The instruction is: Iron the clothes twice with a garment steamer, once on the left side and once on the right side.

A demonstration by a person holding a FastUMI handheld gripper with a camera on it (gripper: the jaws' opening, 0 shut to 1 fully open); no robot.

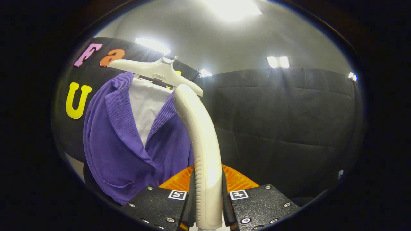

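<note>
My gripper (208, 195) is shut on the handle of a cream-white garment steamer (200, 134), which rises from between the fingers and curves up and left. Its head end reaches the right shoulder of a purple ribbed jacket (122, 150) with a white lining (145, 104). The jacket hangs on a white hanger (151, 69) ahead and to the left of the fingers. The steamer's face is hidden from me.
Black cloth walls (282, 128) stand behind the jacket and to the right. A grey ceiling with bright lamps (232, 8) is overhead. An orange ribbed part (237, 179) shows just behind the fingers.
</note>
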